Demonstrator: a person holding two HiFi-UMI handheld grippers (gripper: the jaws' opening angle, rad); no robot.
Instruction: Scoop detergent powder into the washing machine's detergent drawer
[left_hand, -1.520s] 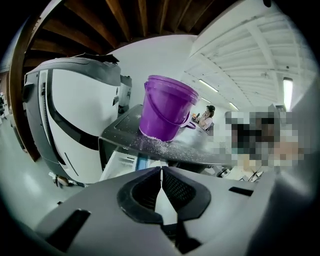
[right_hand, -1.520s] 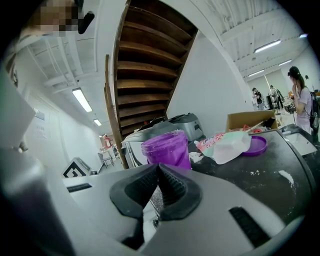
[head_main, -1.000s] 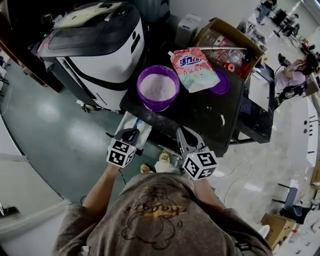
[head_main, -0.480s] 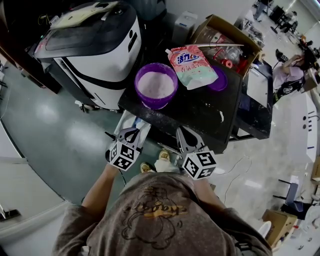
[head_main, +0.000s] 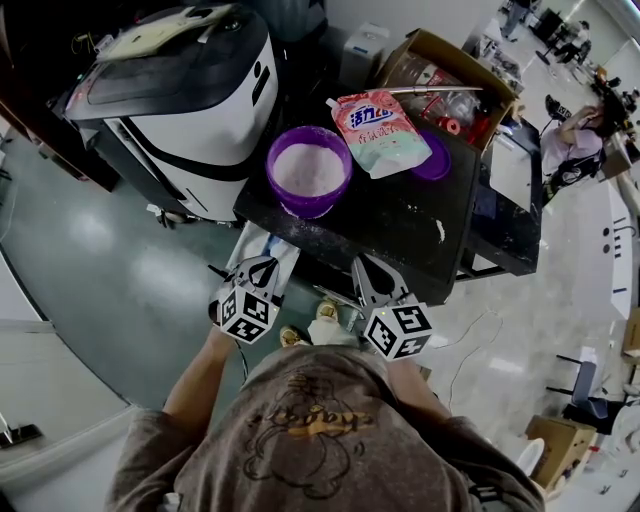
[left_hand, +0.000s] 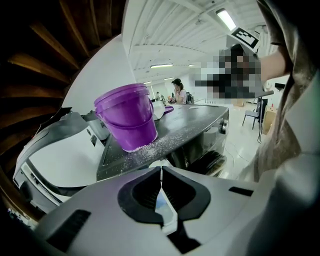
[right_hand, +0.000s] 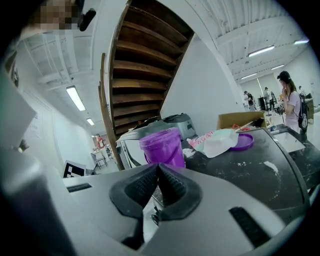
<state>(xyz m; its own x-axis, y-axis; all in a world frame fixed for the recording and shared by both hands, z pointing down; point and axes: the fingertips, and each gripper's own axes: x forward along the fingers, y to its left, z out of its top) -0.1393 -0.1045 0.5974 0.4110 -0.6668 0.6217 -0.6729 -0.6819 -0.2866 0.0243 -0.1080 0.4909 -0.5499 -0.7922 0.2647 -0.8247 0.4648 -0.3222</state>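
Observation:
A purple bucket (head_main: 309, 170) filled with white powder stands at the near left corner of the black table (head_main: 400, 225). A pink and white detergent pouch (head_main: 378, 130) lies behind it, beside a purple lid (head_main: 437, 160). The white and dark washing machine (head_main: 190, 90) stands left of the table. My left gripper (head_main: 262, 268) hangs shut and empty below the table's front edge, the bucket (left_hand: 127, 120) above and ahead of it. My right gripper (head_main: 362, 268) is also shut and empty, the bucket (right_hand: 162, 145) straight ahead of it. No scoop is visible.
An open cardboard box (head_main: 455, 75) of items sits at the table's far side. Spilled powder (head_main: 441, 235) dots the tabletop. Something white and blue (head_main: 268, 245) lies under the table edge near my left gripper. A person (head_main: 580, 135) stands at the far right.
Both grippers stay shut in nearly the same place below the table's front edge. The head view has shifted slightly, so the table and bucket sit a little higher and further left.

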